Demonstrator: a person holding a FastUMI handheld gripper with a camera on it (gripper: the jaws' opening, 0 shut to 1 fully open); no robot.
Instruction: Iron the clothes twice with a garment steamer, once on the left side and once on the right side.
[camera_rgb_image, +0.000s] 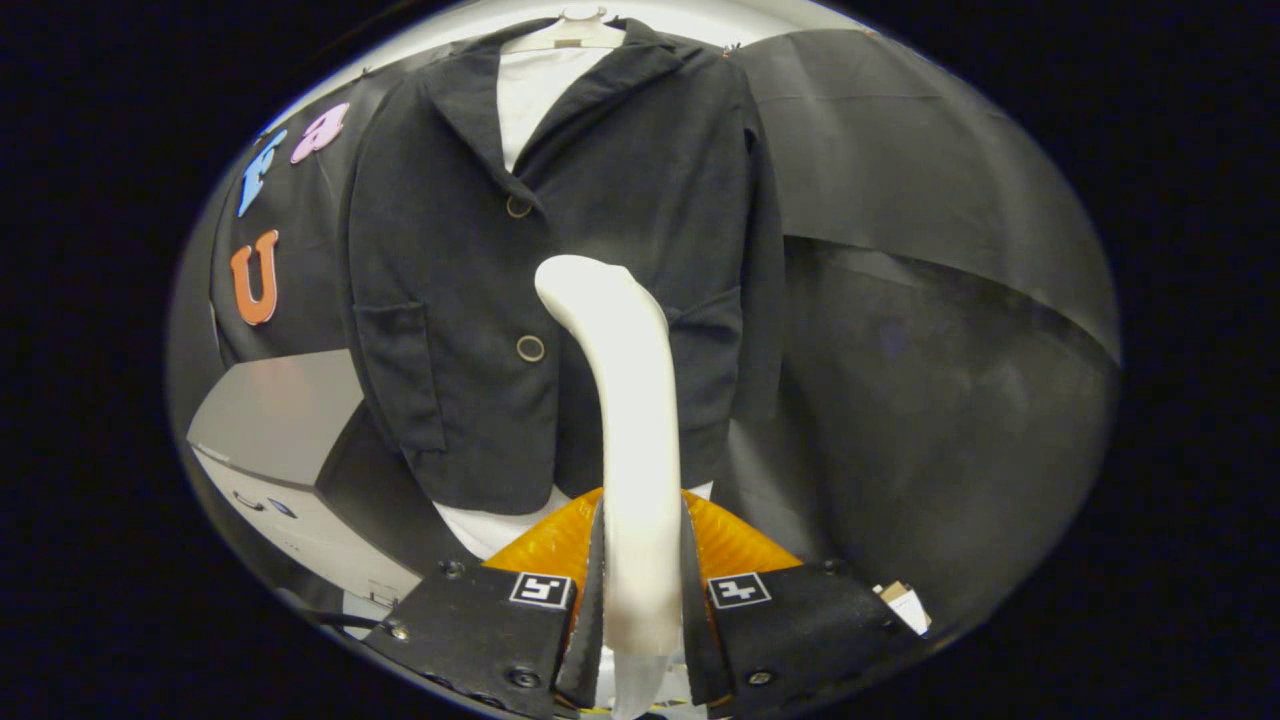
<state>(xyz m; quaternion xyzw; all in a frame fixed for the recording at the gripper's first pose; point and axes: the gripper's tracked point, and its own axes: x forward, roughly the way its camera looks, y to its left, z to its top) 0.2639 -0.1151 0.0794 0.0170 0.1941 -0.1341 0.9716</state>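
Note:
A dark button-front jacket (470, 300) hangs on a pale hanger (575, 30) over a white shirt (535, 90), straight ahead of the fingers. My gripper (642, 570) is shut on the white handle of the garment steamer (625, 400). The steamer rises upright from between the fingers and curves at its top toward the jacket, ending near the jacket's middle, just right of the lower button (530, 348). Whether the steamer head touches the cloth cannot be told. The jacket's right front panel is partly hidden behind the steamer.
A grey box-like unit (285, 430) stands low to the left of the jacket. Black cloth (920, 300) covers the wall behind and to the right. A small white tag (905, 605) lies beside the right finger.

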